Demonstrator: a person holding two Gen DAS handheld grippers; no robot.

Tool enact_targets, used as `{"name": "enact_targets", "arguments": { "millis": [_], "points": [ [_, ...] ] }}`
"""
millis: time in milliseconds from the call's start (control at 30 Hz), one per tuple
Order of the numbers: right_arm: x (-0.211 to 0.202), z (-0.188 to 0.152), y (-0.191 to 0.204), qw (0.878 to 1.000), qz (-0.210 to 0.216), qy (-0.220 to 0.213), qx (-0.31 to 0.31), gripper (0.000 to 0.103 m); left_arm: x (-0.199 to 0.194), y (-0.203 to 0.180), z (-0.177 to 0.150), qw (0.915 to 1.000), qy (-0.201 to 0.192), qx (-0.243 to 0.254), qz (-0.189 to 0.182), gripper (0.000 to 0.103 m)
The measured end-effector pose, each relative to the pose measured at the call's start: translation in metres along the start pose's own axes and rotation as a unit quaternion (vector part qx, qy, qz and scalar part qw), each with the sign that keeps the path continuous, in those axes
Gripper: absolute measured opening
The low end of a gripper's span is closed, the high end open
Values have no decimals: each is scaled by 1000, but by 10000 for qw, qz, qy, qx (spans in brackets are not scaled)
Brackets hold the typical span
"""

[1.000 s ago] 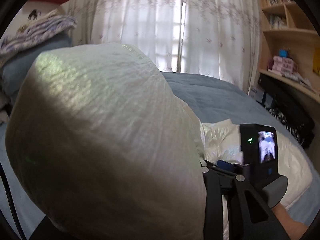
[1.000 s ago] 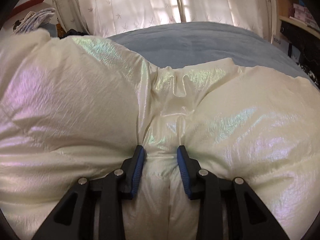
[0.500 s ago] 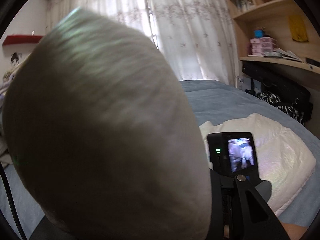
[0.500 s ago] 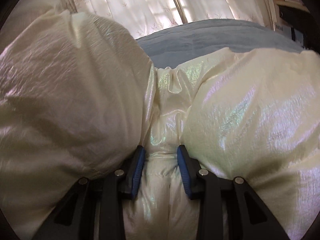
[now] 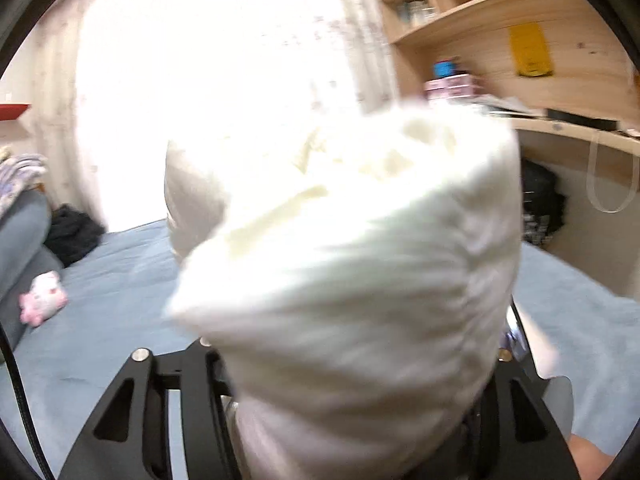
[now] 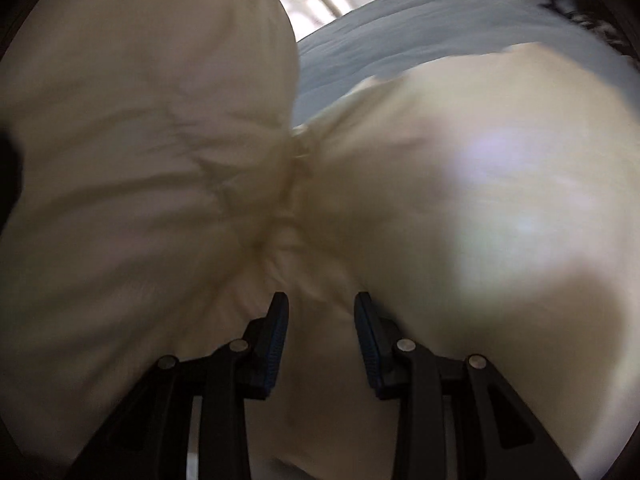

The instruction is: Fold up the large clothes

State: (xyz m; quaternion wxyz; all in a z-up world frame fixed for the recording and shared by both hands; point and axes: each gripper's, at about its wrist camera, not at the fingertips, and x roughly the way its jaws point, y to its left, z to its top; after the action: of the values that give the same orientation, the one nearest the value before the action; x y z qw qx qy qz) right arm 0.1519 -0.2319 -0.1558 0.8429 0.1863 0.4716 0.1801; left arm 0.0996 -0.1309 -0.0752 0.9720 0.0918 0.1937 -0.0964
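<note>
Right wrist view: the right tool [image 6: 321,344], its two blue-padded fingers [image 6: 277,344] near the lens, is clamped on a gathered fold of the puffy, cream-white shiny quilted coat [image 6: 460,208]. The coat bulges in two lobes either side of the grip and hides nearly everything; beyond lies a strip of the blue-grey bed cover [image 6: 384,36], then bright curtain. In the left wrist view the left tool [image 5: 352,392] has just been opening its jaws, with a blurred bundle of the same coat between them; its fingertips are hidden, so I cannot tell whether they press. Farther off lie one pink plush toy [image 5: 43,298], a dark heap [image 5: 74,234], and wooden shelves [image 5: 472,12] at right.
</note>
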Motion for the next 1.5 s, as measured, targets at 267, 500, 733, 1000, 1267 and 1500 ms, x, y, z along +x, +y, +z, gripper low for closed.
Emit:
{"name": "enact_targets", "arguments": {
  "millis": [267,500,733,1000,1267,1500],
  "points": [
    [-83,-34,-57,9951,-532,-796,240,34,22,-44,0,9985,389,155,-356,55],
    [-148,-48,-117,9558,-1803,-1869,1382,36,42,-128,10,9943,512,793,-502,54],
    [-151,-60,-160,9368,-1872,-1911,2253,37,79,-197,-23,9788,622,1942,-216,69],
    [-142,-70,-167,9371,-1834,-1863,2315,37,89,-206,-5,9791,796,1830,-405,74],
    [-140,-71,-171,9376,-1847,-1872,2274,37,86,-196,9,9811,944,1524,-724,91],
    [-145,-75,-169,9370,-1826,-1950,2251,36,50,-180,21,9811,964,1091,-1277,93]
  ]
}}
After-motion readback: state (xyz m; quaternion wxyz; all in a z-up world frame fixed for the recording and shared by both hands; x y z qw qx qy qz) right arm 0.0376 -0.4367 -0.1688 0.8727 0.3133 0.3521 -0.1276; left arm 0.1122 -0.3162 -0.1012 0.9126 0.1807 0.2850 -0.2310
